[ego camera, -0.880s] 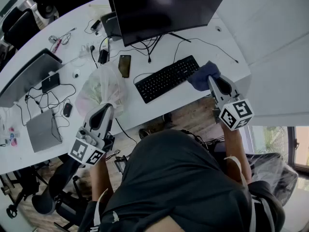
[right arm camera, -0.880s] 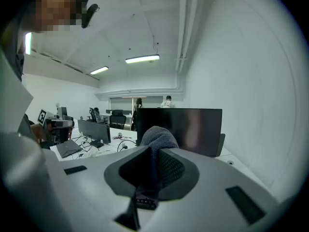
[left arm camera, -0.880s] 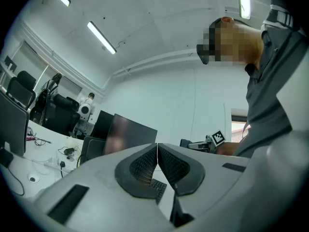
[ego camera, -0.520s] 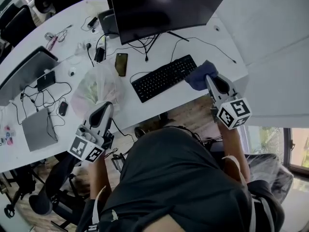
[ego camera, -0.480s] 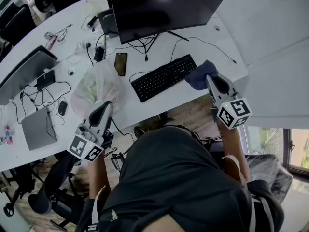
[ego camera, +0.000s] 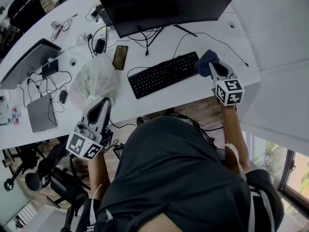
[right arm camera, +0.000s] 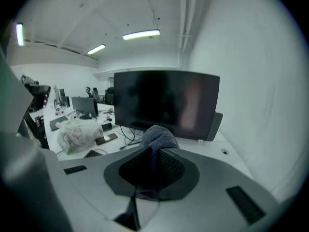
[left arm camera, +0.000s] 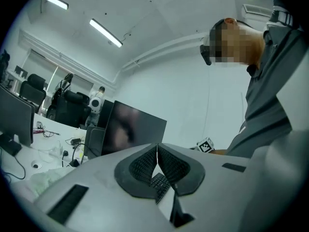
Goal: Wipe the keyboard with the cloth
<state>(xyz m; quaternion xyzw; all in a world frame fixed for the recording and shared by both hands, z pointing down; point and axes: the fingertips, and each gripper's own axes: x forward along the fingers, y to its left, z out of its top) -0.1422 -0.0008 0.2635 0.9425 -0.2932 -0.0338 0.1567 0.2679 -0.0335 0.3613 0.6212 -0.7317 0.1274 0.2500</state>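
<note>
**A:** Your left gripper [ego camera: 103,103] sits at the lower left of the head view, at the near edge of the desk [ego camera: 170,94]. It is just below the plastic bag [ego camera: 94,83], much where it was half a second ago.

**B:** Agreed. In the left gripper view your left gripper [left arm camera: 157,149] has its pads pressed together at the tips with nothing between them. A slice of the keyboard [left arm camera: 159,183] shows through the gap beneath.

**A:** Moving right, the phone [ego camera: 119,57] lies above the bag, and the keyboard [ego camera: 161,75] runs slantwise across the middle of the frame, under the monitor [ego camera: 169,4]. The whole desk now sits a little higher and further right in the frame than before, so your head has shifted.

**B:** The clearer change is on the right. Your right gripper [ego camera: 213,65] rides higher in the frame than it did. Its marker cube was well below the keyboard's right end and is now much closer to it.

**A:** The cloth [ego camera: 204,60] has gone with it. Earlier it was against the lower right corner of the keyboard. Now it touches the right end nearer the far corner.

**B:** In the right gripper view your right gripper [right arm camera: 152,151] is clamped on the cloth [right arm camera: 157,137]. The blue fabric is pinched between the pads and bunches up past the tips.
</note>
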